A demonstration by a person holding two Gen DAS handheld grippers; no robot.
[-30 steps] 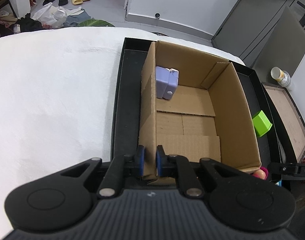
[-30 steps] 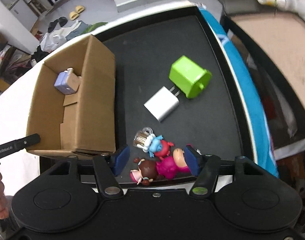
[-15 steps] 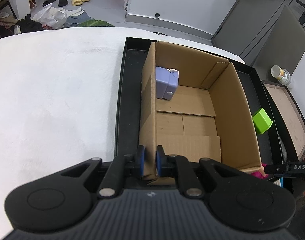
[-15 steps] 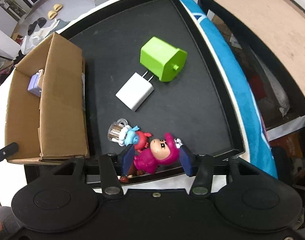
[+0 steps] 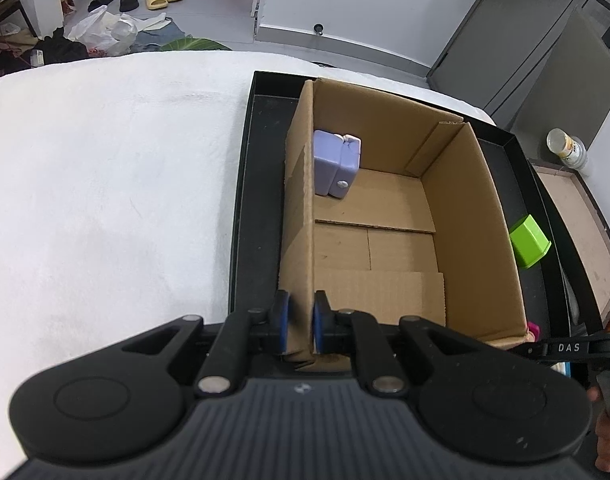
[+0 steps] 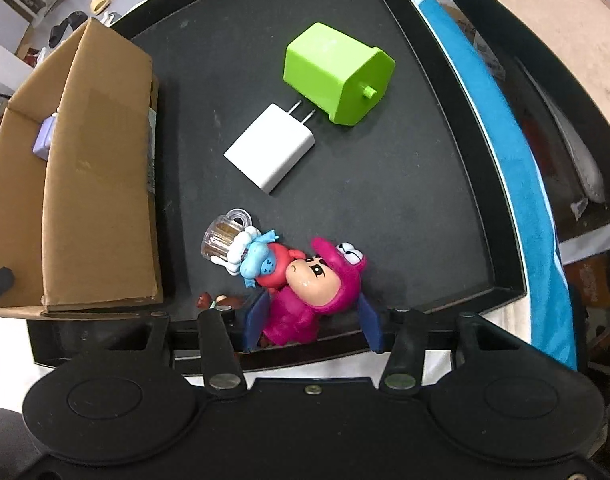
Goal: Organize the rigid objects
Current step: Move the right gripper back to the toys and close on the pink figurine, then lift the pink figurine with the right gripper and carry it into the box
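Observation:
My left gripper (image 5: 301, 326) is shut on the near left wall of the open cardboard box (image 5: 301, 184), which stands in the black tray (image 5: 257, 184). A purple block (image 5: 336, 168) lies inside at the far left. In the right wrist view my right gripper (image 6: 311, 322) points down over the tray's near edge with a pink hooded figure (image 6: 317, 284) between its jaws. The jaws are closing; the left pad is at the figure's body, and a gap shows at the right pad. Touching the pink figure is a blue and red figure (image 6: 265, 266) with a clear mug (image 6: 221, 236).
A white plug charger (image 6: 271, 152) and a green cube (image 6: 337, 74) lie further out on the black tray (image 6: 385, 200). The box (image 6: 101, 184) fills the tray's left side. A small brown toy (image 6: 225, 300) peeks out by my left finger. A blue cloth edge (image 6: 517, 184) runs right of the tray.
My right gripper has come down over the toys and its jaws have narrowed around the pink figure. The left gripper has stayed shut on the box wall.

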